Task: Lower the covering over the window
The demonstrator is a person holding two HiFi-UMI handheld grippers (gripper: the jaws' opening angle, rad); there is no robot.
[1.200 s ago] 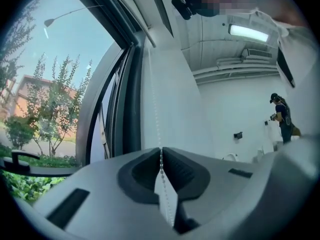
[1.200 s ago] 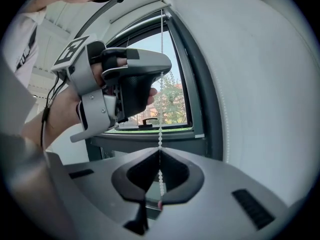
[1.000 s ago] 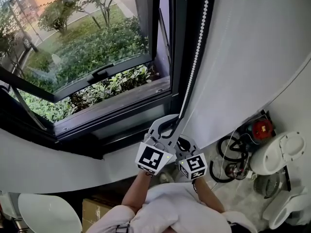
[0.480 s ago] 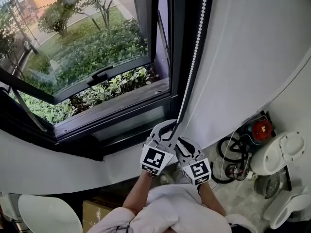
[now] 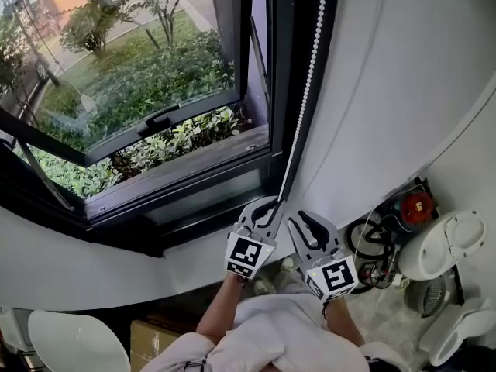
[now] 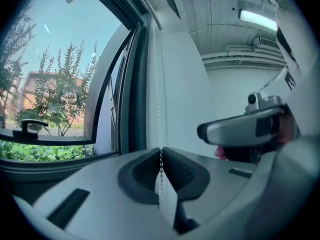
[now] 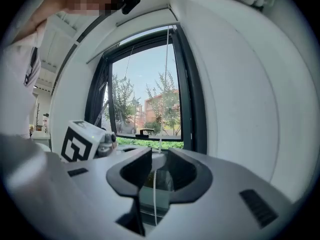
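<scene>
White bead chain [image 5: 308, 76], top cropped, is gripped by left tool [image 6: 161, 152] while right tool [image 7: 159, 158] opens around it.

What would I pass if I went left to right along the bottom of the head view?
Box → left gripper, shut on the chain → right gripper, jaws opening with the chain between them → cables → white kettle.

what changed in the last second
The right gripper let go of the bead chain: its jaws are opening, a strand still hanging between them, and it dropped down-right, away from the left gripper. The left gripper stayed shut on the chain; the window stayed open.
</scene>
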